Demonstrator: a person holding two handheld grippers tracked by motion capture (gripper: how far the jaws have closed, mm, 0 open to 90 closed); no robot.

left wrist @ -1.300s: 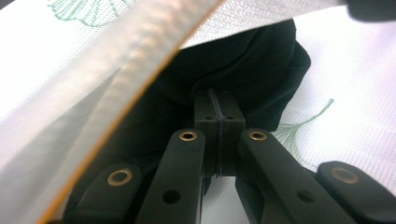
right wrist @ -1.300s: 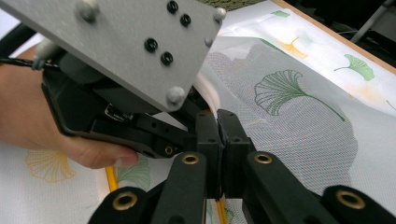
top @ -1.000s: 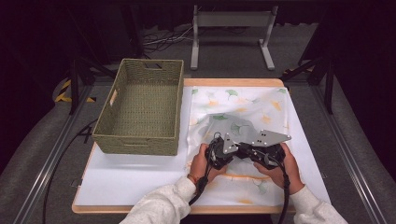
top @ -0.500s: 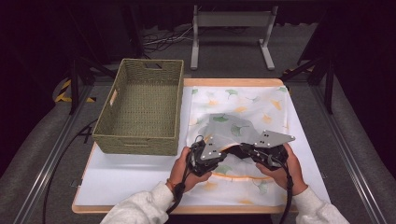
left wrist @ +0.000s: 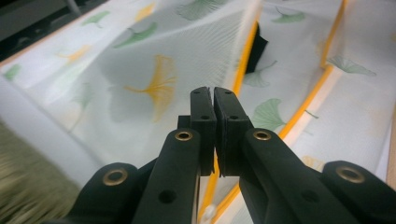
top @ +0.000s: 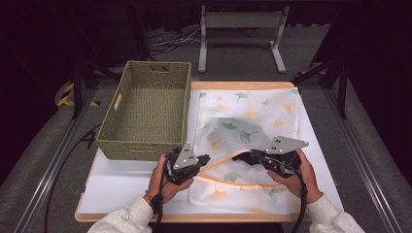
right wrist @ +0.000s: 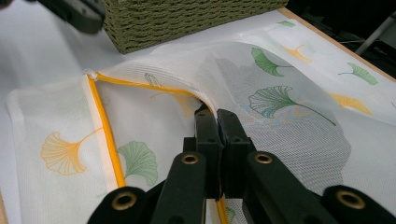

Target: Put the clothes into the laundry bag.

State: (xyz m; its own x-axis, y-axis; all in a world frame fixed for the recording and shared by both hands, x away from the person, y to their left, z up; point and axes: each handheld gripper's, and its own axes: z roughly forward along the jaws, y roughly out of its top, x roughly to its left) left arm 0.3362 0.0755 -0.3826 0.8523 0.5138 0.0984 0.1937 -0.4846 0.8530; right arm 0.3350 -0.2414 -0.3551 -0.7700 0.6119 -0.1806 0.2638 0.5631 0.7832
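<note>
Your left gripper [top: 203, 158] has drawn leftward from the right gripper [top: 239, 157], both clamped on the mesh laundry bag's [top: 252, 114] orange-trimmed edge [left wrist: 246, 56], spreading its mouth open

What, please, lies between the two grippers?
In the high view, the bag's orange-edged opening spans from left gripper to right gripper, both clamped on it.

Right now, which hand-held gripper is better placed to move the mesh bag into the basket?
Left. The left hand-held gripper is shut on the bag rim, right beside the basket. The right hand-held gripper also grips the rim, farther away.
</note>
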